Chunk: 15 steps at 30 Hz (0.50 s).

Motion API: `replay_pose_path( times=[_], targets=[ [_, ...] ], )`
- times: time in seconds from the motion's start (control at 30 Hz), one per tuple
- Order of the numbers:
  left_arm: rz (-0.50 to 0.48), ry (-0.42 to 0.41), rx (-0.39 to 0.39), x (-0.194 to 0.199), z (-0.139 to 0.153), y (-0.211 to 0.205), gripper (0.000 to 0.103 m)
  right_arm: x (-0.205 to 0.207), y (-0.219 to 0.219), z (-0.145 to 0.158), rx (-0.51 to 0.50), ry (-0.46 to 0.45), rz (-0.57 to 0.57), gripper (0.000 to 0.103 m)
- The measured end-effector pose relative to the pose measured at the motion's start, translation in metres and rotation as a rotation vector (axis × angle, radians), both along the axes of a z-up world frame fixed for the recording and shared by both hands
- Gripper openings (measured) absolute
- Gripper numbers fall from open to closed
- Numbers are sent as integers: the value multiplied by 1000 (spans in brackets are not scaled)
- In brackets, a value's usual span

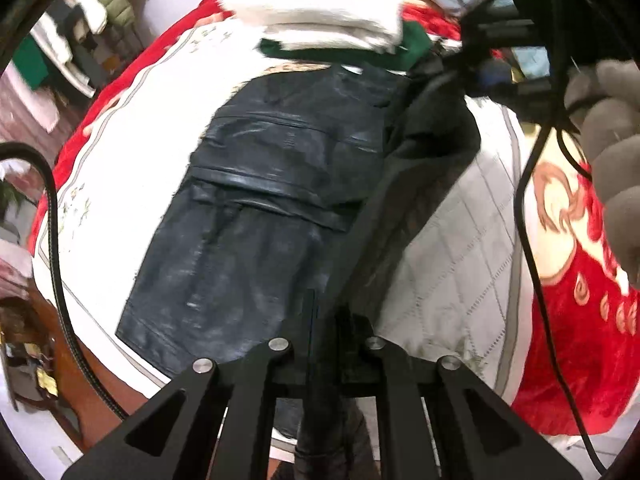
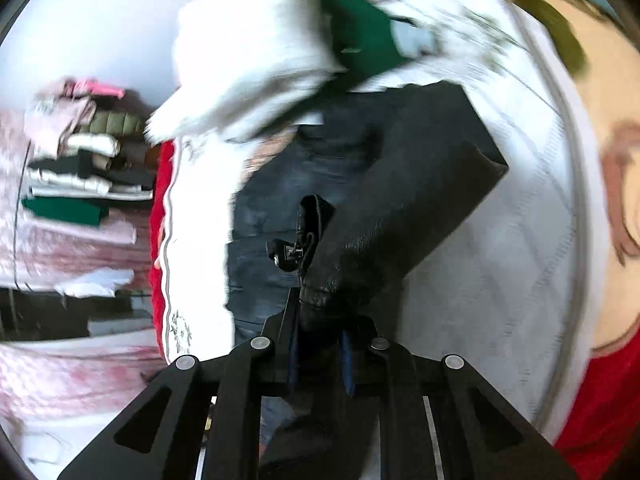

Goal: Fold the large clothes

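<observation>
A dark blue-black leather jacket (image 1: 260, 200) lies spread on a white quilted bed cover (image 1: 452, 264). My left gripper (image 1: 326, 344) is shut on the jacket's near edge and lifts its right side into a raised fold (image 1: 404, 184). My right gripper (image 2: 318, 320) is shut on the same jacket (image 2: 360, 248), holding up a bunched leather edge with a zipper pull (image 2: 286, 256) showing just beyond the fingers. The right gripper's body and the gloved hand (image 1: 612, 152) holding it appear at the upper right of the left wrist view.
A stack of folded clothes, white (image 1: 320, 4) over green (image 1: 384, 50), sits on the bed beyond the jacket. A red patterned blanket (image 1: 580, 340) lies under the cover at the right. A rack of clothes (image 2: 84, 160) stands at the left. Black cables (image 1: 528, 200) hang nearby.
</observation>
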<state>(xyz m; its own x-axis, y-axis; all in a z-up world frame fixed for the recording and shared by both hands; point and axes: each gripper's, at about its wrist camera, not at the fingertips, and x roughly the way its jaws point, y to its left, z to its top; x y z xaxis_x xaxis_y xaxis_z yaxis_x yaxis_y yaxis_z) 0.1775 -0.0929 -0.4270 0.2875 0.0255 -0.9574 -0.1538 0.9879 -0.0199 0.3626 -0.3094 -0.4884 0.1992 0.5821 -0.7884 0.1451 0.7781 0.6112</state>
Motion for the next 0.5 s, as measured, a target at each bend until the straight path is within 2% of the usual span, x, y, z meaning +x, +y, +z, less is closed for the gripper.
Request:
replay_pose_path(
  times=[0.17,0.23,0.37,0.5],
  targets=[
    [90,12,-63,8,-10,82,12,26,118,11,-78,-19,85,16],
    [136,34,-100,15,-25,122,12,38,172,0,-131,-10,137,16],
    [247,84,-203,23,-63,191,13,57,247,-28,-229,0,210,16],
    [342,141,-289,20,-96,234,33,69,283,-65,-283,74,274,18]
  ],
)
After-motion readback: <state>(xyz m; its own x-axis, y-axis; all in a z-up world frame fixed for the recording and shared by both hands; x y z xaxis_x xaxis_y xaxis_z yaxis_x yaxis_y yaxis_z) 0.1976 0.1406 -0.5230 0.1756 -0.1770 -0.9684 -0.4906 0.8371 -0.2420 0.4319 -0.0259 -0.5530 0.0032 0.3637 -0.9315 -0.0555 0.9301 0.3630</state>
